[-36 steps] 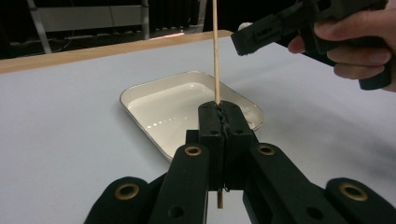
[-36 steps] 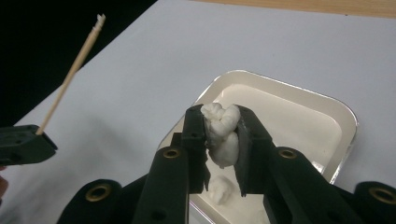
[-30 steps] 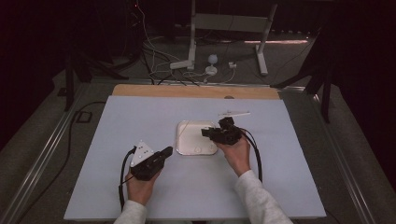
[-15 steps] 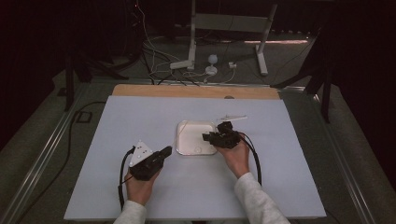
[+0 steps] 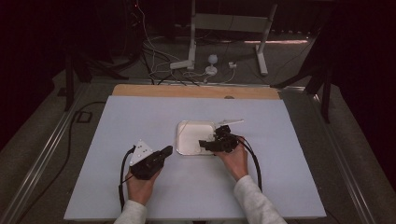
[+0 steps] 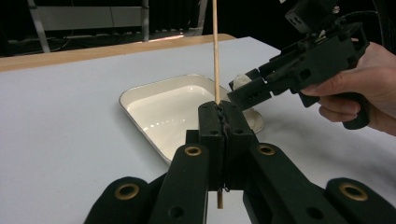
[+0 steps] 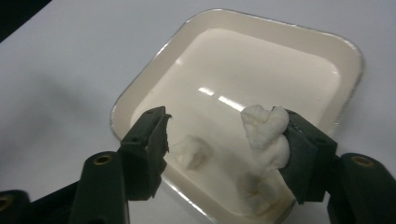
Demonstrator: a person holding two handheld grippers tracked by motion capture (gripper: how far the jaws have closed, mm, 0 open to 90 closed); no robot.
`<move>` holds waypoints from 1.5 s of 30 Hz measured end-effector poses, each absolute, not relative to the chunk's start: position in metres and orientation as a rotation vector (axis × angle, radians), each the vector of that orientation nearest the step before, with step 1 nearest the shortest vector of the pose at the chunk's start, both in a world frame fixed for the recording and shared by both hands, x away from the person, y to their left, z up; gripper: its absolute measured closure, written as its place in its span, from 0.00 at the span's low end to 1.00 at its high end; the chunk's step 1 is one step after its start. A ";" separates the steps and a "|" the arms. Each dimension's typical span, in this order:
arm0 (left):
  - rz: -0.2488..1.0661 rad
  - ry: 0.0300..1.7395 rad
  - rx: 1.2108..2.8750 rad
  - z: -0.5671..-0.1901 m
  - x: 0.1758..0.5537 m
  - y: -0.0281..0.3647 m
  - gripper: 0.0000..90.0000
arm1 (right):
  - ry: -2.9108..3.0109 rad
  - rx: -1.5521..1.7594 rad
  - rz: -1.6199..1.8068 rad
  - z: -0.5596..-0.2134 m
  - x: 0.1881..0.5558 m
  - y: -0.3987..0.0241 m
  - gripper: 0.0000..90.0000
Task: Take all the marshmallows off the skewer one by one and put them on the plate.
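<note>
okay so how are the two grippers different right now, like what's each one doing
The left gripper has its jaws shut on a thin wooden stick that stands upright; the right gripper has its jaws open. The left gripper sits short of the white tray; the right gripper is over it, with a white lump stuck to one jaw. Both are black and hand-held.

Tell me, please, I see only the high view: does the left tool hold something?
Observer: Yes. In the left gripper view, the left tool is shut on a thin wooden stick that stands upright.
Operator: And the right tool, is it closed?
Observer: No. The right tool is open over the tray, and a white lump clings to one jaw.
Operator: Is anything inside the tray?
Observer: A smaller white lump lies on its floor.
</note>
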State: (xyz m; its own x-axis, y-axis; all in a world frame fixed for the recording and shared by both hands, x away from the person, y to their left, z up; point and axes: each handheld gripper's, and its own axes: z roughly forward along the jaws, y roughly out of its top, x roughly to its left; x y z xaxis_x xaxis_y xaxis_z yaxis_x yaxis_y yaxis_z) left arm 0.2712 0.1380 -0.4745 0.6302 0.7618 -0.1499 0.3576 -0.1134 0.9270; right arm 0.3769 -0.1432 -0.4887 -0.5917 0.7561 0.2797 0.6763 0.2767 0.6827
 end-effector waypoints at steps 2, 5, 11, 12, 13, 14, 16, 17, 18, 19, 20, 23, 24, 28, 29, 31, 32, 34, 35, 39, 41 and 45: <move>0.444 0.923 1.717 -0.475 0.271 0.138 1.00 | 2.440 1.340 1.228 -0.488 0.376 -0.142 0.34; 0.442 0.925 1.713 -0.475 0.272 0.138 1.00 | 2.453 1.317 1.239 -0.488 0.375 -0.141 0.29; 0.431 0.952 1.738 -0.480 0.276 0.132 1.00 | 2.484 1.338 1.436 -0.488 0.377 -0.147 0.23; 0.425 0.959 1.746 -0.482 0.277 0.130 1.00 | 2.481 1.358 1.478 -0.487 0.378 -0.148 0.23; 0.418 0.965 1.759 -0.485 0.278 0.128 1.00 | 2.473 1.360 1.522 -0.486 0.379 -0.150 0.22; 0.411 0.966 1.772 -0.488 0.280 0.124 1.00 | 2.466 1.374 1.562 -0.484 0.379 -0.151 0.22; 0.392 0.967 1.794 -0.494 0.283 0.118 1.00 | 2.442 1.392 1.628 -0.482 0.380 -0.154 0.20; 0.382 0.962 1.809 -0.497 0.284 0.114 1.00 | 2.437 1.397 1.643 -0.481 0.380 -0.155 0.20; 0.372 0.954 1.823 -0.499 0.285 0.110 1.00 | 2.443 1.400 1.659 -0.480 0.381 -0.156 0.17; 0.364 0.946 1.834 -0.501 0.285 0.106 1.00 | 2.444 1.402 1.677 -0.480 0.381 -0.156 0.17; 0.356 0.933 1.848 -0.502 0.285 0.102 1.00 | 2.444 1.402 1.675 -0.480 0.381 -0.156 0.17; 0.336 0.891 1.884 -0.506 0.284 0.090 1.00 | 2.442 1.408 1.669 -0.480 0.382 -0.156 0.16; 0.330 0.878 1.894 -0.506 0.283 0.087 1.00 | 2.440 1.416 1.667 -0.480 0.382 -0.155 0.16; 0.312 0.840 1.926 -0.509 0.282 0.077 1.00 | 2.447 1.416 1.672 -0.481 0.381 -0.153 0.16; 0.322 0.840 1.943 -0.510 0.282 0.075 1.00 | 2.447 1.415 1.677 -0.481 0.381 -0.152 0.16; 0.326 0.858 1.960 -0.513 0.283 0.074 1.00 | 2.446 1.423 1.683 -0.481 0.381 -0.151 0.16; 0.331 0.868 1.963 -0.514 0.283 0.074 1.00 | 2.446 1.426 1.687 -0.481 0.381 -0.150 0.16; 0.333 0.885 1.958 -0.515 0.284 0.075 1.00 | 2.447 1.430 1.691 -0.480 0.381 -0.150 0.16; 0.336 0.889 1.956 -0.514 0.284 0.076 1.00 | 2.447 1.433 1.691 -0.480 0.381 -0.151 0.16; 0.346 0.911 1.949 -0.514 0.286 0.078 1.00 | 2.451 1.451 1.674 -0.480 0.381 -0.152 0.16; 0.346 0.914 1.944 -0.514 0.286 0.081 1.00 | 2.460 1.447 1.659 -0.481 0.381 -0.152 0.16; 0.346 0.920 1.936 -0.512 0.287 0.083 1.00 | 2.473 1.441 1.626 -0.480 0.379 -0.152 0.16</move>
State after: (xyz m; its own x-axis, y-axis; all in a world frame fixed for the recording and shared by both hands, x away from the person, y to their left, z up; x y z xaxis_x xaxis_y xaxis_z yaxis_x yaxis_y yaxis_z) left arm 0.2867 0.0835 -0.5120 0.6796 0.7224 -0.1275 0.4597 -0.2840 0.8414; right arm 0.3794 -0.1525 -0.4798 -0.6077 0.5798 0.5427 0.7281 0.1338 0.6723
